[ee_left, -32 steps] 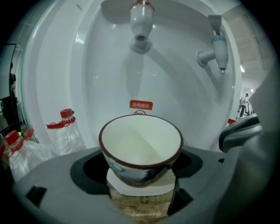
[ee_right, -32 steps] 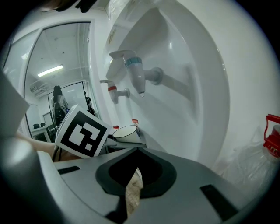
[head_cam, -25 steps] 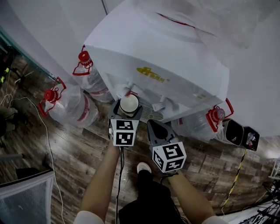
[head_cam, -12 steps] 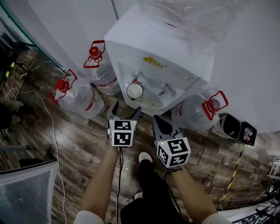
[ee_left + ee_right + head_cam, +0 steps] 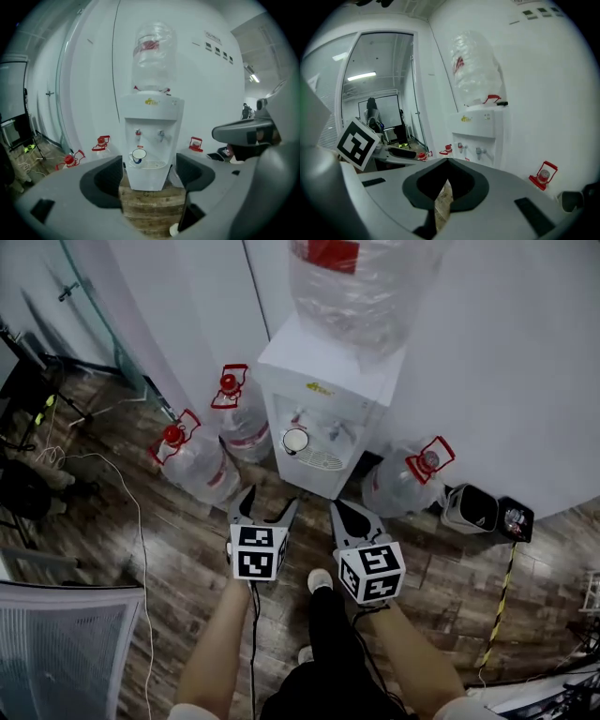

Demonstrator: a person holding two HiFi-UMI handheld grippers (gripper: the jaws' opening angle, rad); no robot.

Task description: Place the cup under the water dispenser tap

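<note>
Cup (image 5: 295, 441) was set under the tap (image 5: 298, 418); a straight withdrawal was advised. Left gripper (image 5: 270, 501) jaws were released, empty, just narrowing; right gripper (image 5: 339, 510) jaws were clenched.

The water dispenser (image 5: 319, 418) at upper centre is white with a small yellow logo. The cup (image 5: 295, 440) is white. The bottles (image 5: 192, 460) are clear, with red caps. The floor (image 5: 178, 549) is dark brown wood planks. The left gripper (image 5: 269, 500) and the right gripper (image 5: 339, 508) are grey, with black-and-white squares on their cubes.
</note>
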